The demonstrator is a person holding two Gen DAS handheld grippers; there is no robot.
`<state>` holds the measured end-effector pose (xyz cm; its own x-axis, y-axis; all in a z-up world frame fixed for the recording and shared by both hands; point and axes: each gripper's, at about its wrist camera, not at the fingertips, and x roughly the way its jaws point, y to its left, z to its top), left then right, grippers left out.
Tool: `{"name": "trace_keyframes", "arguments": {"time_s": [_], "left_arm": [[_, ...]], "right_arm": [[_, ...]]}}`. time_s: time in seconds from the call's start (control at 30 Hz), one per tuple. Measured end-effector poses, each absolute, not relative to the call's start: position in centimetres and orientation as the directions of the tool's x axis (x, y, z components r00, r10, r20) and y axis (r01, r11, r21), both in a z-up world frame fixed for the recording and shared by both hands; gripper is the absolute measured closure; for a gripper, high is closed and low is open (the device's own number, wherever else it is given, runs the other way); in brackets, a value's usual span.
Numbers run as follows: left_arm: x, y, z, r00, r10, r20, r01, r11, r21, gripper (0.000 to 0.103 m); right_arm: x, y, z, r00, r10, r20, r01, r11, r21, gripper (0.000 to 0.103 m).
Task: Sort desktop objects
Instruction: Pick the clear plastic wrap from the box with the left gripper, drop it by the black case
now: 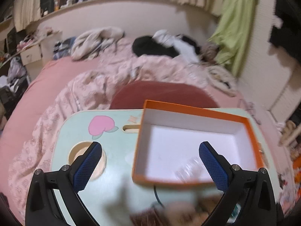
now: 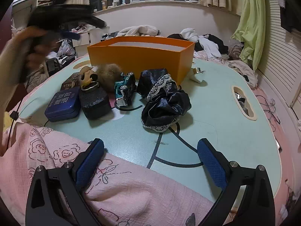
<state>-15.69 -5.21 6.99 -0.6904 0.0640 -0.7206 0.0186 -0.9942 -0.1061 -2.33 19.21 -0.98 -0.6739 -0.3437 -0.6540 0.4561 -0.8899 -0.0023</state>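
An orange box (image 1: 252,130) with a white inside stands on the pale green lap table (image 1: 116,113). A clear, blurred object (image 1: 188,169) shows inside it. My left gripper (image 1: 150,150) is open and empty, held above the box's near edge. In the right wrist view the box (image 2: 141,60) stands at the back of the table (image 2: 216,113). In front of it lie a blue tin (image 2: 63,104), a black case (image 2: 95,101), a toy truck (image 2: 125,88), a fur ball (image 2: 110,74), a doll keychain (image 2: 87,76) and a black lace cloth (image 2: 163,99). My right gripper (image 2: 150,150) is open and empty at the table's near edge.
The table sits on a bed with a pink quilt (image 2: 56,160). Piled clothes (image 1: 163,45) lie at the back. A green garment (image 2: 252,26) hangs at the right. The left hand and gripper (image 2: 62,24) show blurred at upper left in the right wrist view. A cup hole (image 1: 80,152) is in the table.
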Motion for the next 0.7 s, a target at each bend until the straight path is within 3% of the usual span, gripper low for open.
{"name": "trace_keyframes", "arguments": {"time_s": [0.17, 0.7], "left_arm": [[-16.8, -4.6, 3.4, -0.596, 0.078, -0.799, 0.024, -0.993, -0.116, 0.001], [-13.1, -2.7, 4.4, -0.668, 0.005, -0.744, 0.02, -0.999, -0.025, 0.002]], "right_arm": [[-3.3, 18.7, -2.0, -0.675, -0.344, -0.653, 0.456, -0.89, -0.002, 0.004], [-2.9, 19.3, -1.5, -0.676, -0.344, -0.651, 0.455, -0.89, -0.002, 0.004]]}}
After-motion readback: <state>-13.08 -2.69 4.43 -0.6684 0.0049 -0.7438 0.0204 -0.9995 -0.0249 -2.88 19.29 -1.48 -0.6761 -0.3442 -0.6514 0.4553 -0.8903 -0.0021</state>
